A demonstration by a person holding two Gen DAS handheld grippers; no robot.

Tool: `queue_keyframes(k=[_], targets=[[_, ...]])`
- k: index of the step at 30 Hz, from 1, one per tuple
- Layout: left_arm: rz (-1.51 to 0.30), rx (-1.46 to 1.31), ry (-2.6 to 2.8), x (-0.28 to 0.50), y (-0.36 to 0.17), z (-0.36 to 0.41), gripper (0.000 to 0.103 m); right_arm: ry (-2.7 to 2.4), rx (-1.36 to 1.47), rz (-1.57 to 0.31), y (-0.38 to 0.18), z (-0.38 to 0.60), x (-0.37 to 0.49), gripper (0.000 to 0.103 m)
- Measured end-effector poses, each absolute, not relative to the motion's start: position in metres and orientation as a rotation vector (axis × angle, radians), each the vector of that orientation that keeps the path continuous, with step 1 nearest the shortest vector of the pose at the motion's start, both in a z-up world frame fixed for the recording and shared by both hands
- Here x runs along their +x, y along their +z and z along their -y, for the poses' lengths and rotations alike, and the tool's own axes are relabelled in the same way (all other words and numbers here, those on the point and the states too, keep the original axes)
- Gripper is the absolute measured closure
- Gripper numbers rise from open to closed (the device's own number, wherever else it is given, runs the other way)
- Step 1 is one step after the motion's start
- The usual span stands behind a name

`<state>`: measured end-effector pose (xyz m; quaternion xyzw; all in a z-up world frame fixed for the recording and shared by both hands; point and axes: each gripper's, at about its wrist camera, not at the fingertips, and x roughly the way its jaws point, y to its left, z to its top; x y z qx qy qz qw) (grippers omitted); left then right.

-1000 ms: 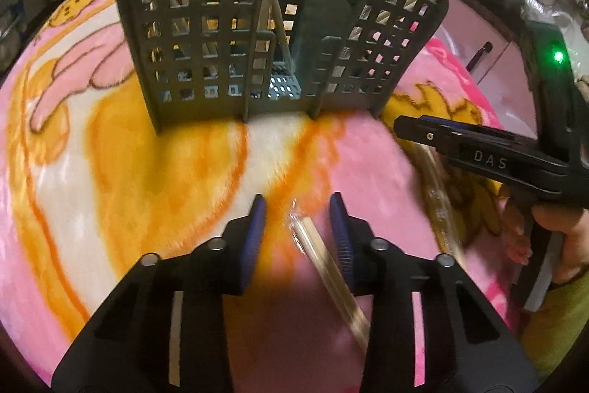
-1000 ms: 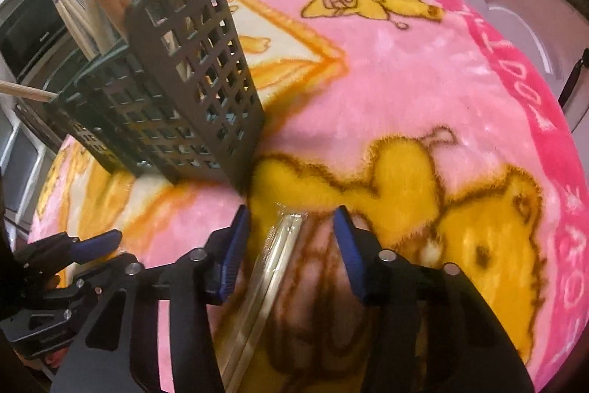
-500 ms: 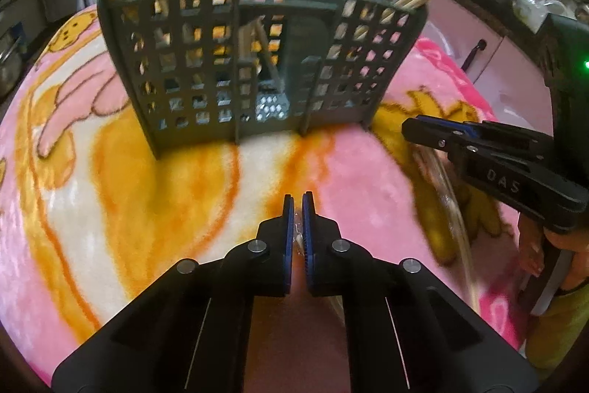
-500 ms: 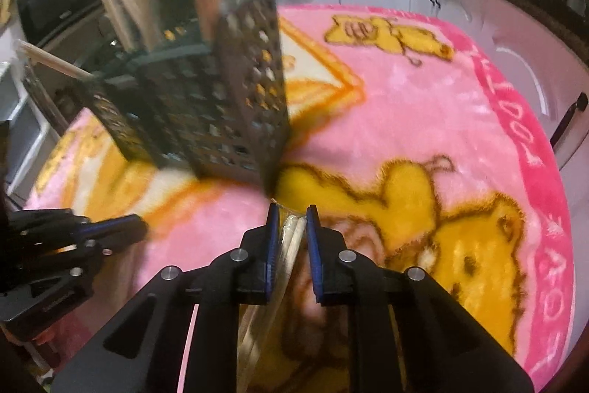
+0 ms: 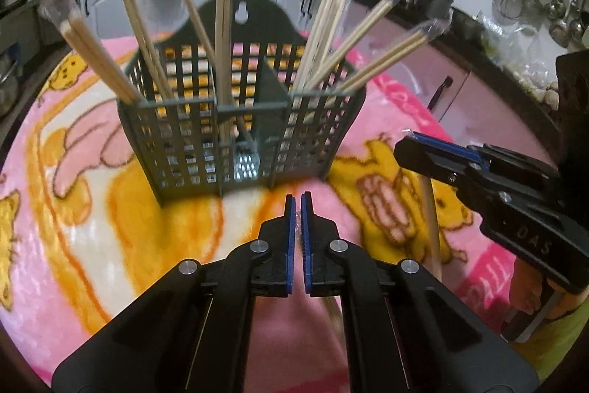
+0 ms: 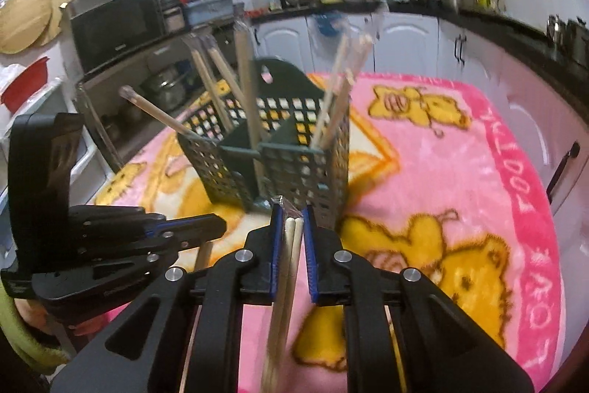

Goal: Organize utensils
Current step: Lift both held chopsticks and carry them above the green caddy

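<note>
A grey-green slotted utensil caddy (image 5: 235,142) stands on a pink cartoon blanket (image 5: 73,209) and holds several wrapped chopstick pairs (image 5: 224,35). It also shows in the right wrist view (image 6: 294,164). My left gripper (image 5: 298,205) is shut on a wrapped chopstick pair; only its clear wrapper tip shows between the pads, just in front of the caddy. My right gripper (image 6: 292,214) is shut on another wrapped chopstick pair (image 6: 285,282), raised in front of the caddy's right side. The right gripper also shows in the left wrist view (image 5: 416,150), with its pair (image 5: 430,223) hanging below.
Kitchen counters and white cabinets (image 6: 405,39) run behind the table. A microwave (image 6: 114,24) stands at the back left. Hanging ladles (image 5: 559,13) are at the far right. The blanket's pink border (image 6: 530,194) marks the table's right edge.
Both grippers closed on wrapped chopstick pairs lying on the blanket and then lifted them. The caddy now appears lower and farther in both views.
</note>
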<state>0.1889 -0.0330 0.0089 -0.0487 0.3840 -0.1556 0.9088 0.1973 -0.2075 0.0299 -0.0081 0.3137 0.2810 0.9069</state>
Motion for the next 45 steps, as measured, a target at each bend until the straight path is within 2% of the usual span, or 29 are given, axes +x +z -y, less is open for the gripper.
queue_keyframes(k=[23, 45], targets=[[-0.549, -0.165, -0.31, 0.176, 0.101, 0.0, 0.102, 0.612, -0.004, -0.435, 0.098, 0.199, 0.16, 0.097], [-0.306, -0.175, -0.283, 0.192, 0.199, -0.008, 0.103, 0.578, 0.05, -0.2, 0.184, 0.197, 0.183, 0.097]])
